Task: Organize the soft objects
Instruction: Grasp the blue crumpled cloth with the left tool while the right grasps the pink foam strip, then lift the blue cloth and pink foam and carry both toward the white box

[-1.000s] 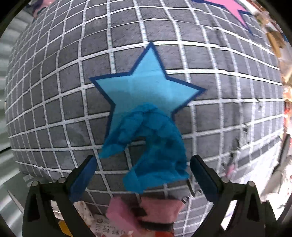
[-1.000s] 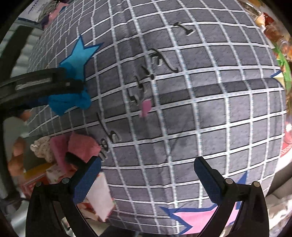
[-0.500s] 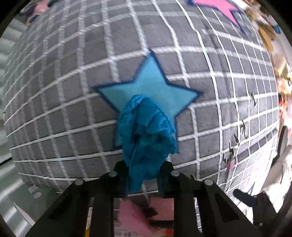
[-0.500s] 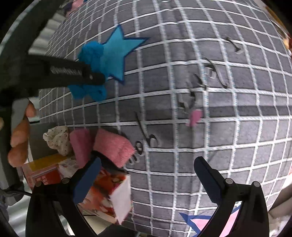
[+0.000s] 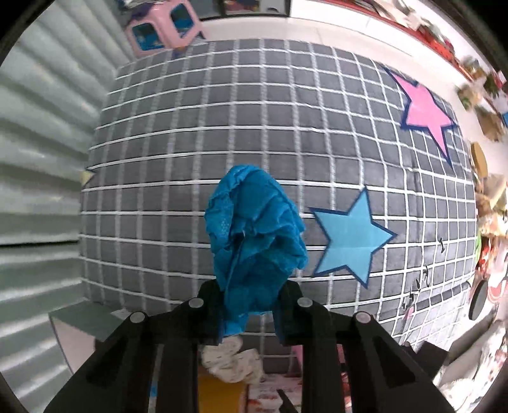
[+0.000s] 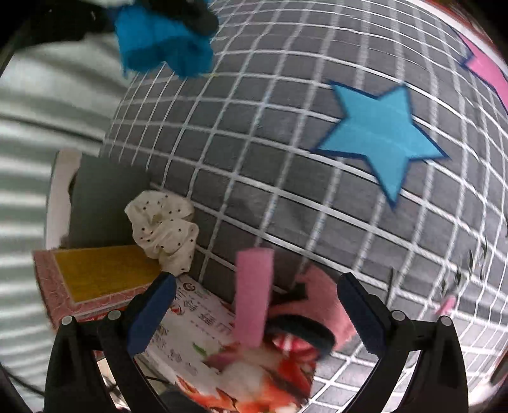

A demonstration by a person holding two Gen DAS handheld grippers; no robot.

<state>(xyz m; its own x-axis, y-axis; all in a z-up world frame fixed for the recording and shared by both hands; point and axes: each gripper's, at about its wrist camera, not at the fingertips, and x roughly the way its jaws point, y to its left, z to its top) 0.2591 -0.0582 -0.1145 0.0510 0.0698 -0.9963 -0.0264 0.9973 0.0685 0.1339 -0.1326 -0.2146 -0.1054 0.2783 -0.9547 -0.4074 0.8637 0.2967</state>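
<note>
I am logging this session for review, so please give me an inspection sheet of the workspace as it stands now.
Surface: grey grid-pattern mat with a blue star patch and a pink star patch.
Job's things: crumpled blue cloth held above the mat; cream polka-dot scrunchie and pink felt strip at the mat's near edge.
Clutter: printed boxes under the scrunchie; small dark clips on the mat.
Grippers: left hand-held gripper shut on the blue cloth; right hand-held gripper open, empty, over the pink felt strip.
Cables: nothing seen.
Surroundings: corrugated grey wall, pink stool.
</note>
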